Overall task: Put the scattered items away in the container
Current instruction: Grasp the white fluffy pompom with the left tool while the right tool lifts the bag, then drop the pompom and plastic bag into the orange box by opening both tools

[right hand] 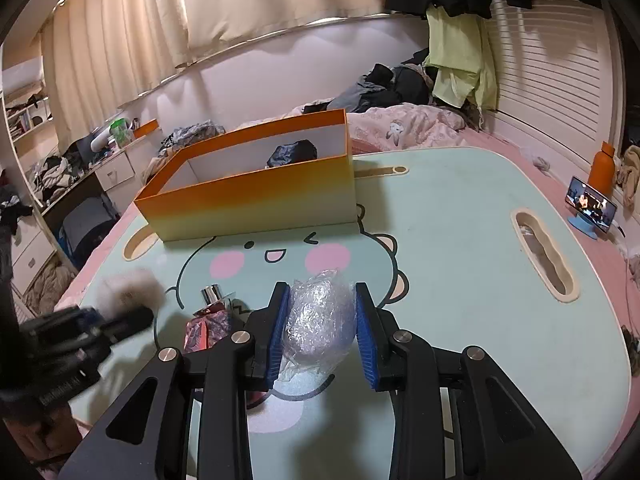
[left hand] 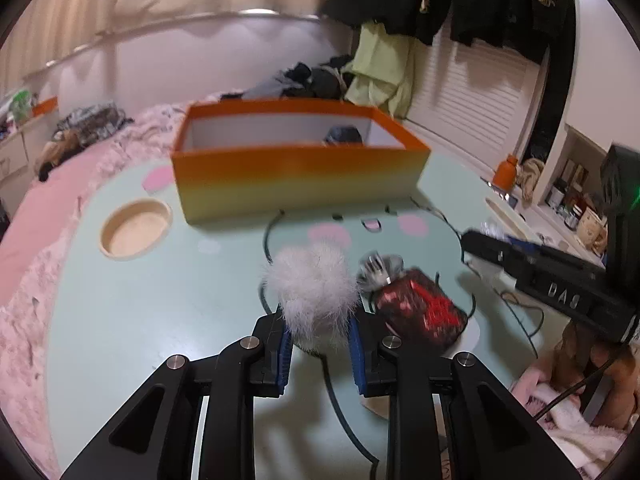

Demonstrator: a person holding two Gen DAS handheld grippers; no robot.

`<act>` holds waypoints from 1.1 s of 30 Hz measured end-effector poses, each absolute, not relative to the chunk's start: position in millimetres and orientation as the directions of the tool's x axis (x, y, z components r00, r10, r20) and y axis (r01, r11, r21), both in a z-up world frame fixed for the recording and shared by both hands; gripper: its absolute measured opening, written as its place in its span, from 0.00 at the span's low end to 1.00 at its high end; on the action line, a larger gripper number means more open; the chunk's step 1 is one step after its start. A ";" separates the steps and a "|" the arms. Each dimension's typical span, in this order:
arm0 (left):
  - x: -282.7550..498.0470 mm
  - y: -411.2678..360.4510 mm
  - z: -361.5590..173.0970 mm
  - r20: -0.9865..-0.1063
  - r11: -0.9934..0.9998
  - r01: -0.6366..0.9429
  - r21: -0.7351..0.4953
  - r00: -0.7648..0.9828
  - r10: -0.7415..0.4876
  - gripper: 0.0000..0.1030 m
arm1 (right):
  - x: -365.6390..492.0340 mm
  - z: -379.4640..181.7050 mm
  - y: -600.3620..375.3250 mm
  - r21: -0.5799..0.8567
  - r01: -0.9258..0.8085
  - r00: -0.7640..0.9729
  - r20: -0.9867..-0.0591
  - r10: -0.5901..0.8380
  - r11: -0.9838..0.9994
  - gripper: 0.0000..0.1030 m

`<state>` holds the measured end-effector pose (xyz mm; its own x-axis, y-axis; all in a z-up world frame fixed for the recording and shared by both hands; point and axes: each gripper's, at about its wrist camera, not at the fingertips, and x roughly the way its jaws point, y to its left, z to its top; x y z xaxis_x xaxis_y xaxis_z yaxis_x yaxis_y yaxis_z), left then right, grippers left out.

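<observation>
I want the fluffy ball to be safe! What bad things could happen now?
The white pompom is soft, so it might slip from the left gripper before reaching the orange box. The red bottle lies right beside it and could get knocked. The right gripper may squash its plastic-wrapped bundle.

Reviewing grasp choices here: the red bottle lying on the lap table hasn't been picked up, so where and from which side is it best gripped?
Probably across the red bottle's broad body, coming from above with jaws closing on its two flat sides. It lies tilted, silver cap toward the orange box; the cap looks narrow and slippery.
</observation>
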<state>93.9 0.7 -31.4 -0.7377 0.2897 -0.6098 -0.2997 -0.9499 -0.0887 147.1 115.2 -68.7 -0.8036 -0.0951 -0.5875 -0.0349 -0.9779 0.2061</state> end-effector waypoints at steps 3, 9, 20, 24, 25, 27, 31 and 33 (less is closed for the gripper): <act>85.0 -1.7 -4.2 -0.548 -0.962 -0.270 -0.027 -0.802 0.240 0.22 | 145.4 -64.4 111.4 0.195 -0.019 -0.803 -0.588 -0.101 -0.981 0.32; 25.7 -6.2 42.9 -0.521 -0.979 -0.191 -0.067 -0.831 0.197 0.22 | 112.2 -30.7 99.8 0.159 0.038 -0.815 -0.566 -0.123 -0.987 0.32; -62.6 0.0 35.1 -0.627 -0.990 -0.104 -0.095 -0.766 0.140 0.67 | -10.2 13.3 81.6 0.017 0.027 -0.771 -0.637 -0.032 -0.999 0.65; -38.1 -20.8 35.2 -0.584 -0.982 -0.100 -0.157 -0.793 0.174 0.79 | 10.8 15.7 101.3 0.115 -0.022 -0.811 -0.583 -0.050 -0.993 0.74; -32.6 -23.5 34.7 -0.583 -0.983 -0.099 -0.153 -0.794 0.171 0.80 | 18.7 15.5 106.1 0.153 -0.019 -0.815 -0.575 -0.073 -0.988 0.75; -17.4 -28.5 32.0 -0.584 -0.985 -0.099 -0.140 -0.795 0.163 0.82 | 34.9 15.0 110.1 0.196 -0.016 -0.812 -0.575 -0.101 -0.981 0.75; 20.0 -32.5 6.4 -0.615 -0.981 -0.116 -0.153 -0.766 0.186 0.91 | 77.6 1.2 112.1 0.238 -0.008 -0.800 -0.585 -0.137 -0.971 0.75; 37.1 -29.8 -12.1 -0.648 -0.976 -0.147 -0.158 -0.731 0.215 0.92 | 97.9 -13.9 109.4 0.241 -0.007 -0.779 -0.610 -0.146 -0.971 0.75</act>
